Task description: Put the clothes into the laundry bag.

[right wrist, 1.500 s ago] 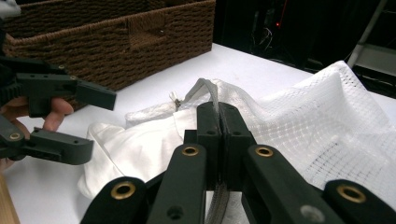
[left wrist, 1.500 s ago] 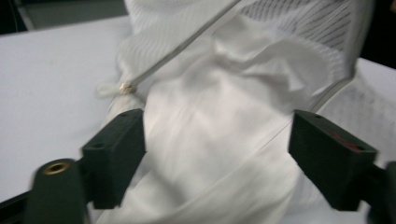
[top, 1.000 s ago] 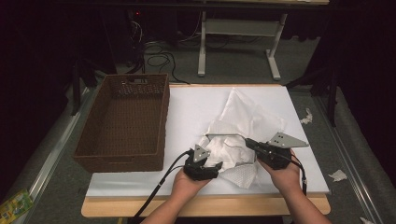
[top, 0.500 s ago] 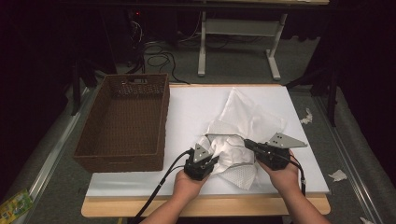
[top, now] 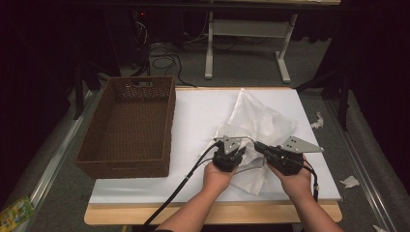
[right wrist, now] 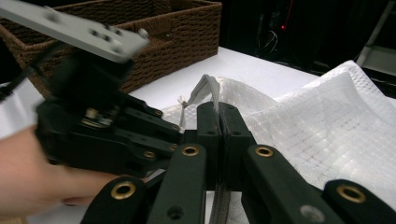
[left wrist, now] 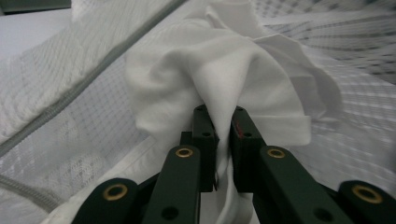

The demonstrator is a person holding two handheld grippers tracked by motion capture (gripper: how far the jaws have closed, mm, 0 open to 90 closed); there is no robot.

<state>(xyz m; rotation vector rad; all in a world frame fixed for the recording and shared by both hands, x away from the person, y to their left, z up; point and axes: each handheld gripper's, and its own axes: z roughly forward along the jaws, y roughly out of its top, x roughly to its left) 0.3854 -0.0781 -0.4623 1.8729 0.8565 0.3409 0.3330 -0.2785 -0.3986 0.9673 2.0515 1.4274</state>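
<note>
Dark room, grey carpet floor (top: 232,63), white desk frame (top: 246,29) behind.

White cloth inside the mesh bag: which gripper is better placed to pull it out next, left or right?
Probably the left. The left gripper has just been closing and now pinches a fold of the white cloth. The right gripper is shut on the grey edge of the mesh bag, so it can hold the bag.

Bright tabletop, dark surroundings (soft focus)
</note>
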